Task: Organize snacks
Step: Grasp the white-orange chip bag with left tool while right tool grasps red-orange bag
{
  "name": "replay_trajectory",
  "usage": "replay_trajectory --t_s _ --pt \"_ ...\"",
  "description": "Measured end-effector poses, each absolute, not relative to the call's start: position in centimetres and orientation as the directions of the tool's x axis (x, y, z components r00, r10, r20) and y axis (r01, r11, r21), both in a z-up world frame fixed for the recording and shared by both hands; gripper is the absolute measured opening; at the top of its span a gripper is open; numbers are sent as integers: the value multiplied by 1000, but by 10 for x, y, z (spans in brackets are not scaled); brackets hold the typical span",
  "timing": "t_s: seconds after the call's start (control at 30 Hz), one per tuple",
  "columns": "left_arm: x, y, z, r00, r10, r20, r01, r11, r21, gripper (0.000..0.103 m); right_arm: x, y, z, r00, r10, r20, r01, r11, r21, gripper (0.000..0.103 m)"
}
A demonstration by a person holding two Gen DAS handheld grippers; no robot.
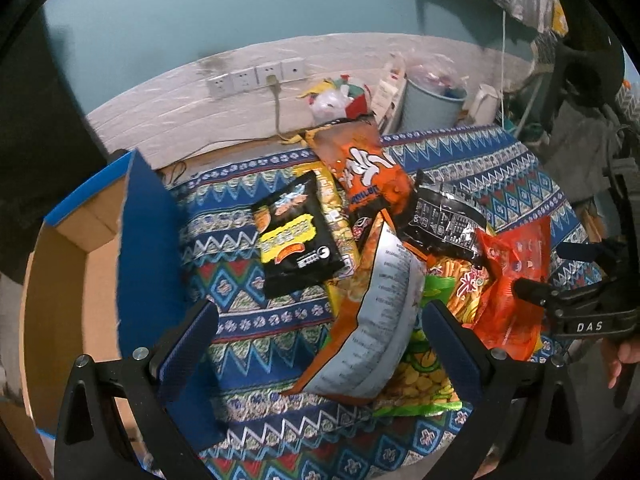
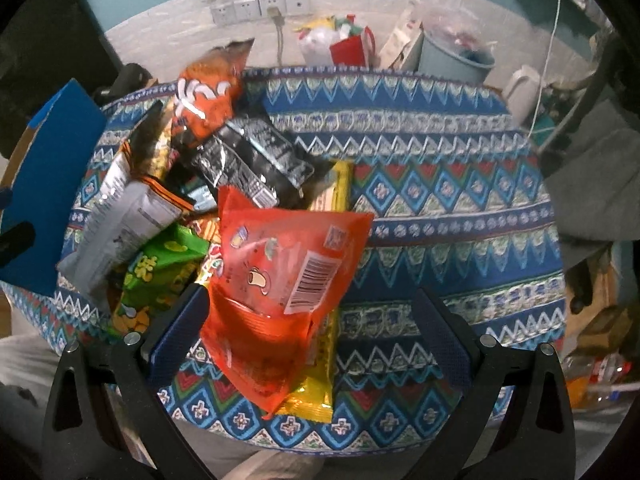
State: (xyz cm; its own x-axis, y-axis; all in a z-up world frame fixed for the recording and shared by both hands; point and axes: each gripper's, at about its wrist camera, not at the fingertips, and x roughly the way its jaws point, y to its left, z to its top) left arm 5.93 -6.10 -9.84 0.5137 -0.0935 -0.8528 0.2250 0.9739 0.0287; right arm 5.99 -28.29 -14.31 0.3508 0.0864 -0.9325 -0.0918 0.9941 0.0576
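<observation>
Both tongs gape over snack bags (image 1: 372,312) heaped on patterned tablecloth (image 2: 460,184) below teal wall (image 1: 200,8).

- The snack pile (image 1: 372,248) crowded the middle of the patterned tablecloth (image 2: 460,216), bags overlapping and leaning on one another.
- Right of the red bag (image 2: 280,280), the cloth lay bare out to the table's edge, an open lane.
- A strip of bare cloth ran between the black bag (image 1: 298,240) and the upright blue flap (image 1: 148,240) of the cardboard box (image 1: 68,280).
- The right gripper (image 1: 532,276) hung over the pile's right side.
</observation>
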Motion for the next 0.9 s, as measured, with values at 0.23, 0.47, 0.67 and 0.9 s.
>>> replay_trajectory --t_s 0.23,0.47,0.67,0.9 --pt "76 -74 -121 458 -107 -882 273 962 25 103 71 -275 -164 329 102 -939 -126 990 64 100" --pt "82 -86 -147 395 -112 -912 323 946 23 99 77 -269 -174 320 136 -937 -180 980 80 72" --pt "85 -95 -168 296 -141 -945 371 928 -22 56 73 -268 -169 339 157 -927 -215 973 86 43" --pt "79 -93 -162 317 -156 -935 372 928 -29 45 66 -273 -157 365 160 -917 -227 971 79 38"
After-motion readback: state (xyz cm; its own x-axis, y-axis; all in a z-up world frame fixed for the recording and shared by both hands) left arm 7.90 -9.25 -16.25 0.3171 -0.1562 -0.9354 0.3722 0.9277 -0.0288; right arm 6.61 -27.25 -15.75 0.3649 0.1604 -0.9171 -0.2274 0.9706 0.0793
